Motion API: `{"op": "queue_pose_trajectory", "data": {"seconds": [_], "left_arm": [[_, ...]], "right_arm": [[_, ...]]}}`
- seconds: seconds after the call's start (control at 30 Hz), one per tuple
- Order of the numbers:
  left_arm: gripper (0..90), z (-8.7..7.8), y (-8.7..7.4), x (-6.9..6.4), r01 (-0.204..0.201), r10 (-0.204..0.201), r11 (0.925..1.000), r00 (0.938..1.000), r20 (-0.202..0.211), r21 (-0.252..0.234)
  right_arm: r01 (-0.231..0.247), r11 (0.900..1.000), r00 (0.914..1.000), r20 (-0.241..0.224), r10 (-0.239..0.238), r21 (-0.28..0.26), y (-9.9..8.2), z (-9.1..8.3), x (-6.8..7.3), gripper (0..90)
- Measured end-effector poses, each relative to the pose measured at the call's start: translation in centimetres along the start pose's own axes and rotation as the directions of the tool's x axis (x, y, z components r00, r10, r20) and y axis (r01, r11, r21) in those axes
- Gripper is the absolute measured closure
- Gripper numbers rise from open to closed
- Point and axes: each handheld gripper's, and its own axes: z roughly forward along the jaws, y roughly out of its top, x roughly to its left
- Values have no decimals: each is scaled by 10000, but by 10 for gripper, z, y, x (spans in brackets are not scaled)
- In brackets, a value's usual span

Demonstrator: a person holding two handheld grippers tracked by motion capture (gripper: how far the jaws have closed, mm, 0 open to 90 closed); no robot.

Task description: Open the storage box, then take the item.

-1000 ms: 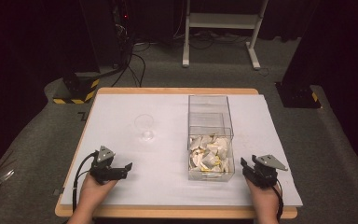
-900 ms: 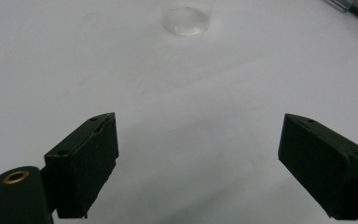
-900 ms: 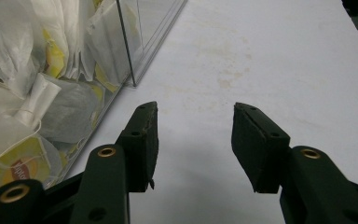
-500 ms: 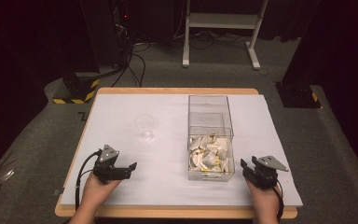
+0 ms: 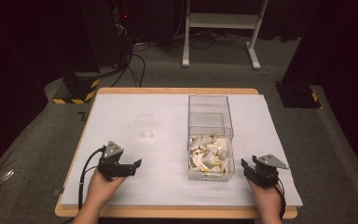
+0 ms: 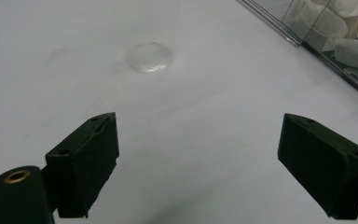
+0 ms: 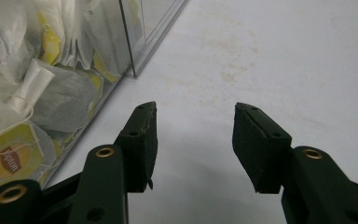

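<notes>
On the white table cover [image 5: 168, 186], work stands at its opening stage: nothing has been picked up and nothing has been placed. A clear glass cup [image 5: 144, 127] stands upright and empty near the middle-left of the surface, well apart from both tools. To its right sits a clear plastic box [image 5: 209, 106], open at the top, with a heap of tea bags [image 5: 209, 154] lying in its near half; the far half looks bare.

The left gripper [image 5: 134, 166] is held above the near-left part of the table, and its jaws point toward the box. In the left gripper view the jaws stand wide apart with only bare table between them; the cup base [image 6: 149, 57] lies ahead and the box wall [image 6: 307, 44] shows at the upper right. It grips nothing.

The right gripper [image 5: 247, 167] rests just beside the near right corner of the box. In the right gripper view its jaws stand partly apart with nothing between them, and the tea bags [image 7: 32, 93], some with yellow tags, lie behind the clear wall to the left.

Judged from this layout, the probable job is to move a tea bag from the box into the cup. Every step remains: reach over the box rim, close on one bag, lift it clear, carry it to the cup, and release. The cup holds no bag yet.
</notes>
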Motion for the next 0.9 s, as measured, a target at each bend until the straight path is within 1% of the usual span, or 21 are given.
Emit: {"op": "queue_pose_trajectory", "data": {"seconds": [0.07,0.13,0.17,0.2,0.37,0.43,0.5,0.57,0.6,0.63,0.7,0.77,0.9], "left_arm": [[128,0,2,-2,89,-89,10000,9999,49,-31],[128,0,4,-3,121,-120,9999,9999,69,-42],[127,0,7,-5,101,-100,9999,9999,123,-30],[127,0,8,-7,94,-94,9999,9999,130,-36],[128,0,12,-15,-93,95,9999,9998,161,-79],[128,0,12,-16,-107,108,9999,9998,172,-94],[127,-1,14,-18,-53,59,9998,9994,335,-177],[127,-1,15,-20,-95,102,9998,9992,391,-172],[127,-1,16,-20,-79,88,9998,9990,444,-192],[127,-1,17,-20,-138,149,9996,9988,472,-245],[127,-1,17,-21,-115,128,9996,9986,510,-264],[127,-1,18,-23,-215,230,9994,9983,532,-287],[127,-1,20,-26,-283,304,9990,9976,628,-338]], "right_arm": [[86,10000,10000,0,-86,-8,0,0,-2,505],[27,10000,10000,9,-27,18,0,0,-3,504],[-82,10000,9999,-66,82,53,-1,1,-4,505],[-95,9999,9999,-119,96,65,-1,0,-5,505],[-24,10000,9999,-136,24,-31,0,-2,-4,505],[-33,10000,9999,-135,32,-55,0,-2,-4,505],[10,10000,9999,-167,-11,-54,1,-4,-2,505],[140,9999,9998,-126,-141,-85,2,-4,-1,505],[130,9999,9999,-98,-131,-87,2,-4,-1,505],[109,9999,9999,-78,-110,-100,2,-4,-1,506],[46,10000,10000,-56,-46,-60,3,-3,-1,506],[71,10000,10000,-2,-71,-14,5,0,-1,506],[143,9999,9999,-24,-143,-11,5,0,0,506]]}}
